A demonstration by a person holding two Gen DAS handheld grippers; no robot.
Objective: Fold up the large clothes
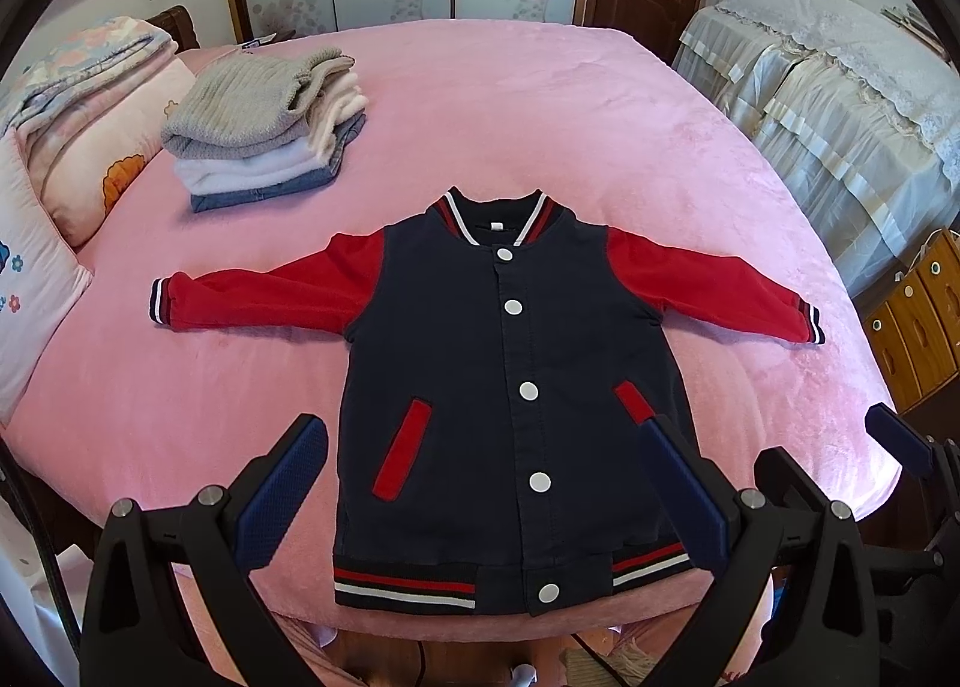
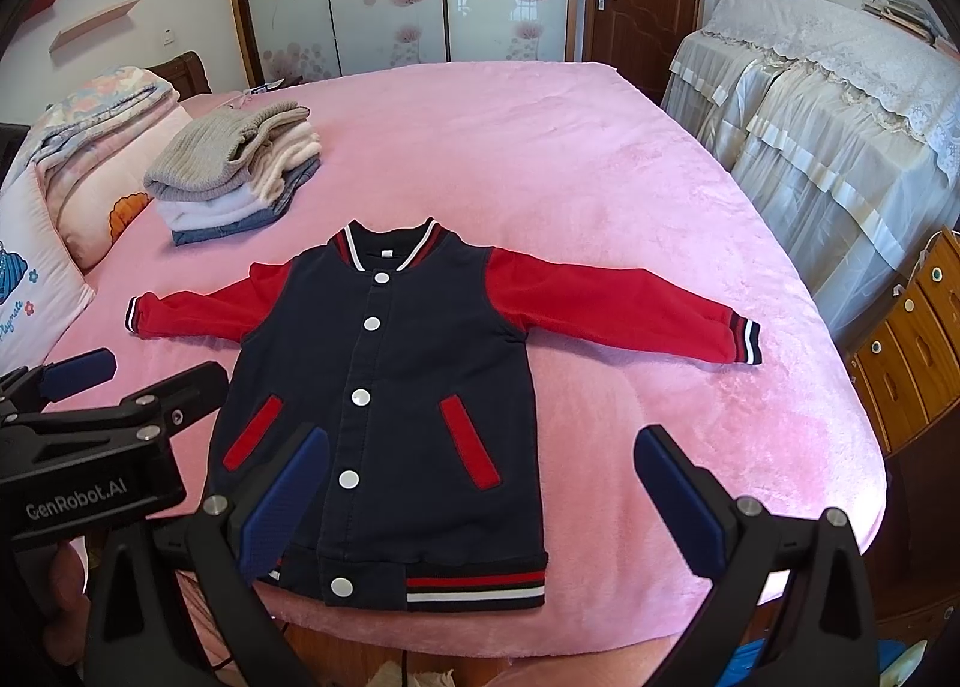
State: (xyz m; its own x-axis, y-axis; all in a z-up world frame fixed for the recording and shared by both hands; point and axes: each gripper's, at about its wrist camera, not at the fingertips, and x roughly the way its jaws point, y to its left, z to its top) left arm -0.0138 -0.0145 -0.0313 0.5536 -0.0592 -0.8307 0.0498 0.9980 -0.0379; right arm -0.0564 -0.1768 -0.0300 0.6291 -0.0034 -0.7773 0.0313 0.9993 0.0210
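A navy baseball jacket (image 1: 480, 363) with red sleeves and white snap buttons lies flat, front up, on the pink bed, both sleeves spread out; it also shows in the right wrist view (image 2: 390, 381). My left gripper (image 1: 483, 483) is open and empty, held above the jacket's hem. My right gripper (image 2: 480, 492) is open and empty above the hem's right half. The right gripper's fingers (image 1: 900, 441) show at the right edge of the left wrist view. The left gripper's fingers (image 2: 78, 372) show at the left of the right wrist view.
A stack of folded clothes (image 1: 264, 129) sits at the far left of the pink bed (image 1: 540, 117). Pillows and a folded quilt (image 1: 78, 105) lie along the left. A lace-covered cabinet (image 1: 840, 105) and wooden drawers (image 1: 918, 315) stand to the right.
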